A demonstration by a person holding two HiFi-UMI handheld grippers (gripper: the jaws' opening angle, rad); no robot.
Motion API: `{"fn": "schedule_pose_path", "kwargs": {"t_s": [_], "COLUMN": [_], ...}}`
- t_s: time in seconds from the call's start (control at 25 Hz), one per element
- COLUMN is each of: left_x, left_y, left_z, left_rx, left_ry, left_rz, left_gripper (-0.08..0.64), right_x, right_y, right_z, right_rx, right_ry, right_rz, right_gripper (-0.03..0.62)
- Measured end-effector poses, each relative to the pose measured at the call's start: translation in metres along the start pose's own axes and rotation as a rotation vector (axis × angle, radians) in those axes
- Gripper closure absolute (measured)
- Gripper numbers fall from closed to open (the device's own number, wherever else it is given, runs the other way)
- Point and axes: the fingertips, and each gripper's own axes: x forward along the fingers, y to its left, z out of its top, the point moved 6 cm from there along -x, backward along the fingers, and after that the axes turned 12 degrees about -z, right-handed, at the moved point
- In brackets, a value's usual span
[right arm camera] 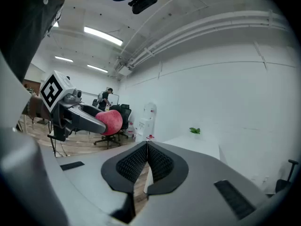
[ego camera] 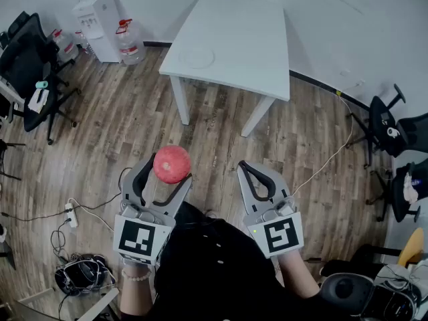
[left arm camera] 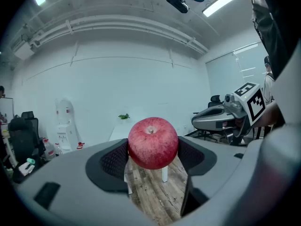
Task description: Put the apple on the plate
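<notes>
A: Where is the round red apple (left arm camera: 153, 142)?
B: It is clamped between the 2 dark ribbed pads (left arm camera: 115, 160) of the left gripper (ego camera: 164, 176), up in the air over the brown wooden floor (ego camera: 100, 126). The jaws stand wide because the apple fills the gap. Each pad presses a flank with the stem end turned up, so it sits steady for carrying.
A: And the right gripper (right arm camera: 146, 149)?
B: It is beside the left one, off to its right, jaws closed pad against pad with nothing in them. I judge it idle, since 1 gripper is enough here.
A: The target?
B: A flat round white plate (ego camera: 196, 57) lies on the white rectangular table (ego camera: 257, 42), well ahead of the left gripper. It barely shows against the tabletop. The apple must go forward and be lowered there, so the job looks early.
A: Any writing to read?
B: None I can make out. Each gripper carries a cube with black-and-white square markers (ego camera: 142, 238), which are patterns, not letters. The clear water bottle (ego camera: 129, 39) far ahead and to the left has a label too small to read.
</notes>
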Motion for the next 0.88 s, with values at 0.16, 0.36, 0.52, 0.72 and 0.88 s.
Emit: {"fn": "schedule_pose_path", "kwargs": {"t_s": [0.16,0.36,0.52,0.72,0.88], "left_x": [0.004,0.007,0.010,0.014,0.018], "left_y": [-0.006,-0.013,-0.015,-0.021,-0.023], "left_z": [0.003,0.003,0.005,0.006,0.007], "left_rx": [-0.004,-0.002,0.008,0.012,0.017], "left_ry": [-0.013,-0.013,-0.017,-0.017,-0.015], "left_rz": [-0.004,-0.015,-0.018,-0.016,-0.015], "left_gripper": [0.221,0.221,0.221,0.221,0.221], "right_x": [-0.005,-0.010,-0.012,-0.016,-0.019], "right_y": [-0.002,-0.004,-0.006,-0.014,-0.020], "right_z": [-0.002,-0.007,-0.008,-0.009,-0.010], "right_rx": [-0.010,-0.007,-0.005,0.009,0.032], "right_ry": [0.014,0.020,0.011,-0.004,-0.017], "right_rz": [0.005,0.000,-0.005,-0.008,-0.012], "right_gripper": [0.551,0.551,0.551,0.551,0.551]}}
